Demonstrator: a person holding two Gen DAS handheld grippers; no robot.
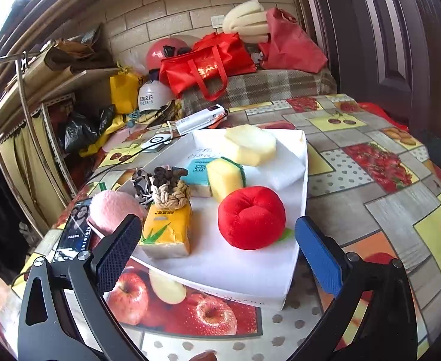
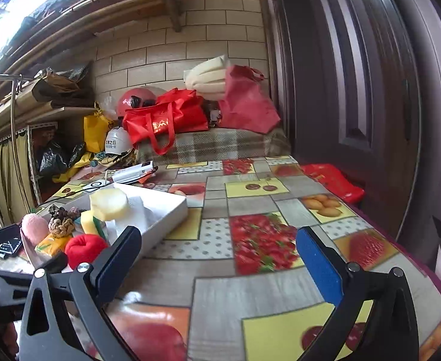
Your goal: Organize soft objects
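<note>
Facing the red plush apple (image 1: 252,217), the left gripper (image 1: 218,249) is wide open and empty. It looks light and squishy; squeeze its round middle. The right gripper (image 2: 218,251) is open and empty too.

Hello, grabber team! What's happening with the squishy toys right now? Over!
Left gripper open, empty, facing red plush apple. Right gripper open, empty, over bare tablecloth. Soft things all in white tray. Nothing blocking.

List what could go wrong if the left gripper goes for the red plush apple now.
1. The white tray looks to sit unevenly, its near corner overhanging; pressing down may tip it.
2. The left gripper is open wide; its left finger sits close to the yellow tissue pack and could drag it along.
3. The red plush apple is round and may roll off the near rim if nudged.
</note>
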